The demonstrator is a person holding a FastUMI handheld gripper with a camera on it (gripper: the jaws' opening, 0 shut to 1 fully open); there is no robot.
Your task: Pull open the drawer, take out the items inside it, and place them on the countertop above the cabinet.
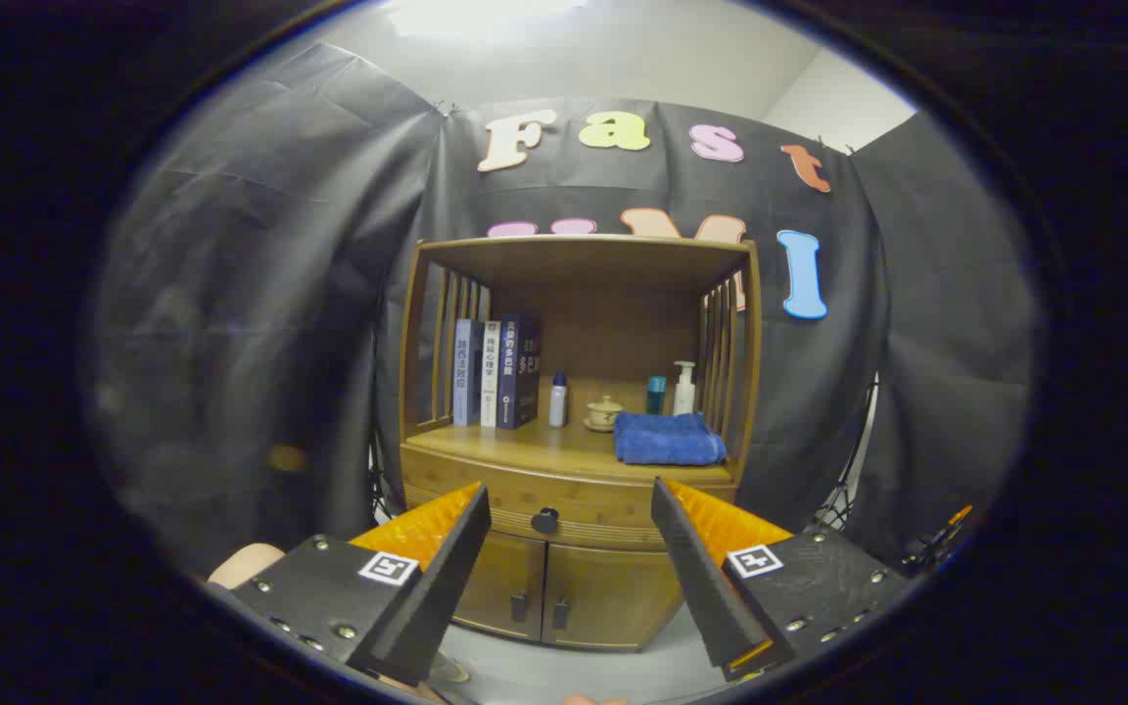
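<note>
Wooden cabinet stands against cloth wall, slatted sides, smooth grain. On countertop, left to right: upright books, small bottle, lidded cup, folded blue towel, pump bottle. Drawer shut, round dark knob between fingers, beyond tips. Gripper spread wide, grasping nothing. Pale floor below.
</note>
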